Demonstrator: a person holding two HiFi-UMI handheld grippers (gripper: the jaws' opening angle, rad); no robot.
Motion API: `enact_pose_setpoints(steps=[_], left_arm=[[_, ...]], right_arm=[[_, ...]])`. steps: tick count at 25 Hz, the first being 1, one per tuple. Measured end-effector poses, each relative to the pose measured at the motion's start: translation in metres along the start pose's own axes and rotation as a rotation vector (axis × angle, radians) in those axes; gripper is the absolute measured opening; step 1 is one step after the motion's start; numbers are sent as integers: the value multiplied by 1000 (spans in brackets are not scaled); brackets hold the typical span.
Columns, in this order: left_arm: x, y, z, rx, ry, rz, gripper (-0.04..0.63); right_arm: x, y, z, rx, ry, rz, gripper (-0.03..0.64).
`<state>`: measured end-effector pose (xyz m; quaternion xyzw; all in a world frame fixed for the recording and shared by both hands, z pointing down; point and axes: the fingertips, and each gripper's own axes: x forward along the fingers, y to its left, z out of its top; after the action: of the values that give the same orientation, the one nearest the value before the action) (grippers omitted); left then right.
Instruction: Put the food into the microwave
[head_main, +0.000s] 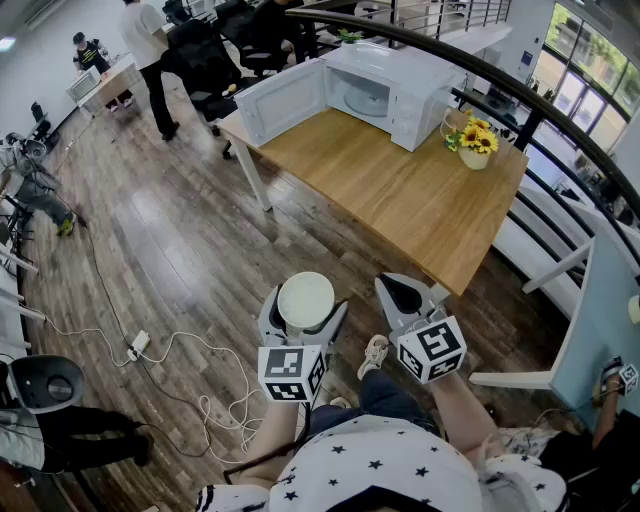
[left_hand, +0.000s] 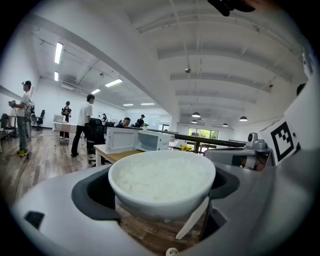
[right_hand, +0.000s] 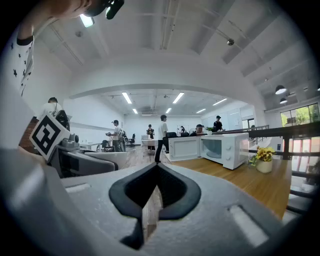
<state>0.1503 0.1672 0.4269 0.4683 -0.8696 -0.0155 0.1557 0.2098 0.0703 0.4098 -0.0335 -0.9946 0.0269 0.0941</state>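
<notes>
Rice bowl (left_hand: 161, 181) in left gripper (head_main: 305, 308)

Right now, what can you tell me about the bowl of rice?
The bowl is round, white and glossy, like ceramic, filled almost to the rim with white rice. It sits upright, clamped by its sides between the wide-set jaws of the left gripper, above the wooden floor and short of the table.
</notes>
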Motion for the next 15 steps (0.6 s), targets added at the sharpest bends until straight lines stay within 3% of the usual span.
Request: enact_pose_setpoints(steps=[6,15], left_arm=[[-59,-8,-6,-1,-24,6,526],[-87,-10,-2,-5,-66,22,526]], right_arm=[[-40,61,-14,-20,21,36,5],[-58,74,-2,-67,-11,29,5]])
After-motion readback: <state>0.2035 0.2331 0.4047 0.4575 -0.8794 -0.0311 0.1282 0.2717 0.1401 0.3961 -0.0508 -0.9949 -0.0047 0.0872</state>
